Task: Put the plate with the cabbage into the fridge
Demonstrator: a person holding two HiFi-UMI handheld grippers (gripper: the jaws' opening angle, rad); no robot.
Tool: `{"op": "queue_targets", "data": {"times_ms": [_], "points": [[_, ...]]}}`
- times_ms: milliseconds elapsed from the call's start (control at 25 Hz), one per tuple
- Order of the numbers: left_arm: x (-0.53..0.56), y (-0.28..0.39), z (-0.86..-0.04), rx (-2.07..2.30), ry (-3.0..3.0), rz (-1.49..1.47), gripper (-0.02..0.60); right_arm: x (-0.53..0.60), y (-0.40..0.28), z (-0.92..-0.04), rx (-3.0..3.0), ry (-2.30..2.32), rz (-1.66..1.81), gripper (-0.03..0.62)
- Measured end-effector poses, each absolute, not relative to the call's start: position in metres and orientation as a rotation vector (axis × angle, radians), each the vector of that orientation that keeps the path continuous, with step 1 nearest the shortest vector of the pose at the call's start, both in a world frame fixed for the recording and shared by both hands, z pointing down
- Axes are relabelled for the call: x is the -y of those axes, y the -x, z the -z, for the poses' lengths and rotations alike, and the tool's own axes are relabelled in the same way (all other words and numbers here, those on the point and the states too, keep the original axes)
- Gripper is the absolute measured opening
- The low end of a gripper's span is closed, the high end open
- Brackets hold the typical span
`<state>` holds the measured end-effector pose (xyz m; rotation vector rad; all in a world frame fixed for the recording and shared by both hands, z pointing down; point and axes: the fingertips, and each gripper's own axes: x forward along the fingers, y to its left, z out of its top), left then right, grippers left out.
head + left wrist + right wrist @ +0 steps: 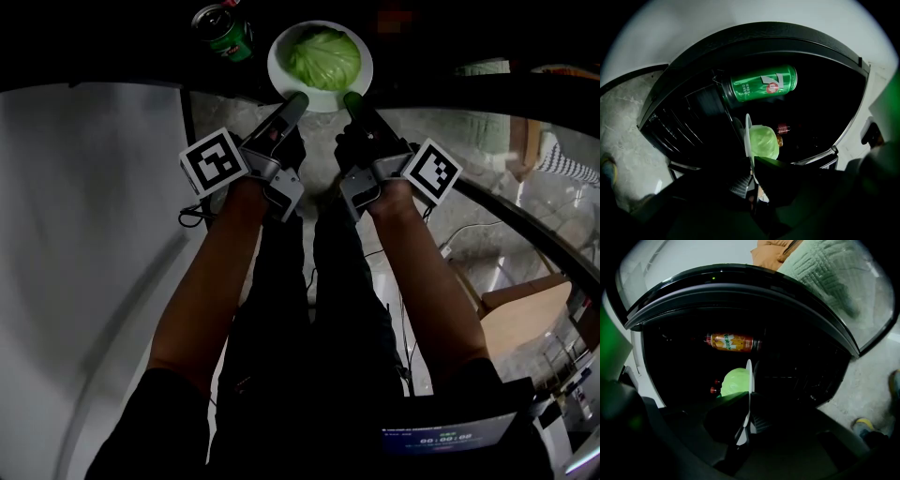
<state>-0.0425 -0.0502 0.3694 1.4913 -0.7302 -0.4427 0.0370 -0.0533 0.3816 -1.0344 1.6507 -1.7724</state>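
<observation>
White plate (pixel 279 70) edge is clamped in both pairs of jaws, the left gripper (pixel 296 101) and right gripper (pixel 352 99) gripping its near rim side by side. Green cabbage (pixel 323 58) sits on it, held at the dark fridge's (pixel 754 35) open mouth, with a green can (pixel 223 33) near its left and an orange bottle (pixel 732 342) deeper inside.

A: How is the light?
B: Dim. The fridge (pixel 820 108) interior is nearly black; only the white plate (pixel 277 64), the cabbage (pixel 323 56) and a green can (pixel 761 84) catch light.
A: Edges?
B: Strong fisheye bending, black corners. The left claw (pixel 751 165) and right claw (pixel 748 398) are dark, soft silhouettes near the lens.
</observation>
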Motion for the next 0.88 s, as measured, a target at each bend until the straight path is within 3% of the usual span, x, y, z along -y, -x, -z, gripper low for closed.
{"op": "queue_targets", "data": {"times_ms": [880], "points": [[0.0506, 0.0446, -0.3711, 0.762, -1.479, 0.467, 0.02, 0.0558, -0.0379, -0.379, -1.646, 1.048, 1.723, 0.017]]}}
